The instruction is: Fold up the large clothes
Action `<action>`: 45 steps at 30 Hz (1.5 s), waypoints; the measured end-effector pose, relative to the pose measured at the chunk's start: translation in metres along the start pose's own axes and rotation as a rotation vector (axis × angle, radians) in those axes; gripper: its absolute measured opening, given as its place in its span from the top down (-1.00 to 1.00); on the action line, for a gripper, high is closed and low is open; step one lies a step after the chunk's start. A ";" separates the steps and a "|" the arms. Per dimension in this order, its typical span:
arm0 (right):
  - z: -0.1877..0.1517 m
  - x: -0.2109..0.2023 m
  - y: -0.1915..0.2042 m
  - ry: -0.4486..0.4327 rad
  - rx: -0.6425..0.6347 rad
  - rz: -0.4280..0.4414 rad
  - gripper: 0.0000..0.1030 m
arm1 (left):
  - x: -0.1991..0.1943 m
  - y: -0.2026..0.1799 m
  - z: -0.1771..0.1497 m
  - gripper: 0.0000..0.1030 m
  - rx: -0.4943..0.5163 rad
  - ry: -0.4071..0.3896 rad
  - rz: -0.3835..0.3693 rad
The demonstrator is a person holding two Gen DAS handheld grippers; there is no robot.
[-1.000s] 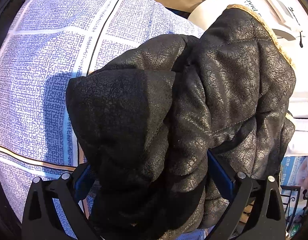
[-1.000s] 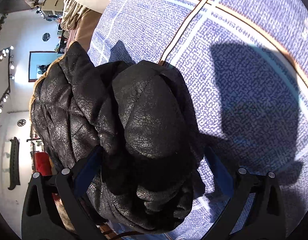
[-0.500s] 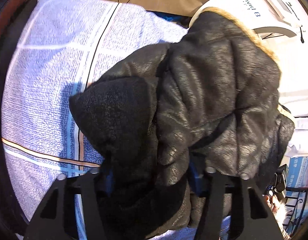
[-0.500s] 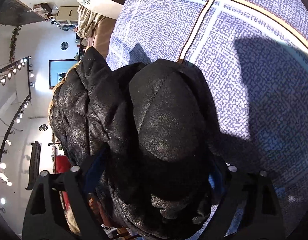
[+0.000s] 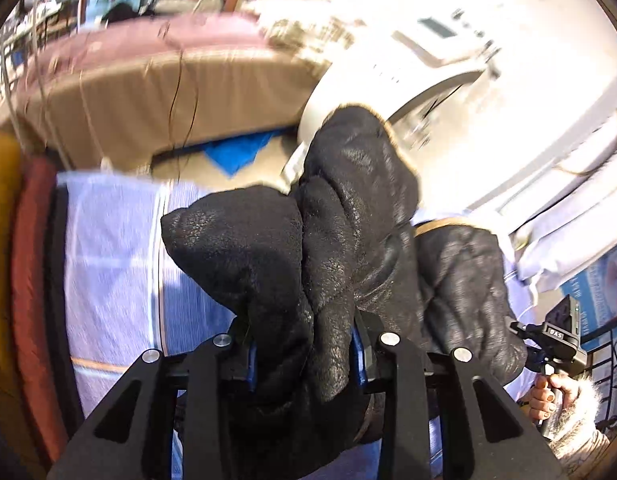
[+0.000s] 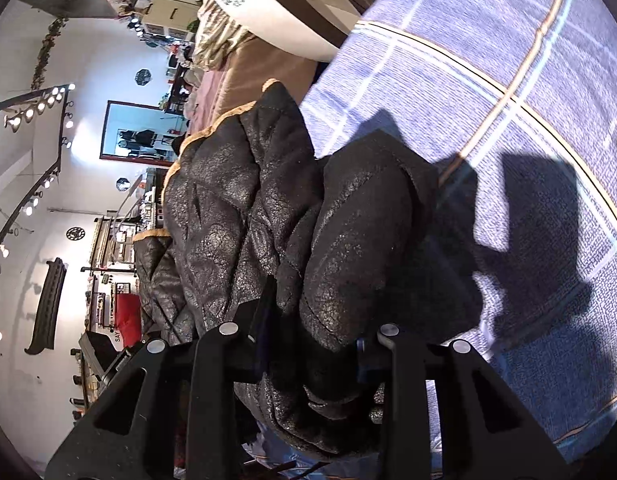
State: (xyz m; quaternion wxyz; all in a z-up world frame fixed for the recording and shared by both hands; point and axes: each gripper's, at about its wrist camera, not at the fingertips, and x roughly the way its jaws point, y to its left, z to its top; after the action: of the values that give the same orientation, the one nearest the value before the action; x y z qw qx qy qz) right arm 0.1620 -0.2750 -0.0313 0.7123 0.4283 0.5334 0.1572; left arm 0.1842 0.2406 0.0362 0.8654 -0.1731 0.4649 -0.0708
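A black quilted jacket point(image 5: 348, 248) with a tan trimmed edge hangs bunched above a blue checked bedspread point(image 5: 112, 264). My left gripper point(image 5: 304, 356) is shut on a thick fold of the jacket. My right gripper point(image 6: 312, 356) is shut on another fold of the same jacket point(image 6: 268, 220), lifted over the bedspread point(image 6: 528, 128). The right gripper and the hand holding it show at the lower right of the left wrist view point(image 5: 556, 344). The fingertips are buried in the fabric.
A red and yellow bed edge point(image 5: 28, 280) runs down the left. A tan mattress point(image 5: 168, 96) and a white appliance point(image 5: 448, 64) stand beyond the bed. A shop wall with spotlights and a mirror point(image 6: 136, 132) lies to the left in the right wrist view.
Both grippers closed from wide open onto folds of the jacket and lifted it off the bedspread. The left wrist view tilted up toward the room.
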 end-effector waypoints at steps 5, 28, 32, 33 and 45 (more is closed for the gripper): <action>0.010 -0.026 0.082 0.012 -0.164 0.083 0.40 | -0.083 -0.008 0.032 0.38 0.028 -0.161 -0.003; -0.168 0.329 0.759 0.722 -1.006 0.493 0.23 | -0.400 0.093 -0.157 0.24 -0.612 -0.625 0.499; -0.222 0.441 0.738 0.719 -0.947 0.210 0.20 | -0.360 0.162 -0.213 0.20 -0.901 -0.587 0.418; -0.232 0.461 0.724 0.674 -0.939 0.138 0.14 | -0.361 0.171 -0.225 0.13 -0.920 -0.598 0.448; -0.255 0.512 0.708 0.512 -0.920 0.120 -0.39 | -0.360 0.157 -0.231 -0.09 -0.958 -0.589 0.425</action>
State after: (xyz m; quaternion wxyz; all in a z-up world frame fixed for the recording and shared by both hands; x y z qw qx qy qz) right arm 0.2943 0.6001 0.1830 0.6634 0.0490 0.5407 0.5149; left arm -0.2143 0.4349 0.1417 0.7786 -0.4596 0.2099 0.3722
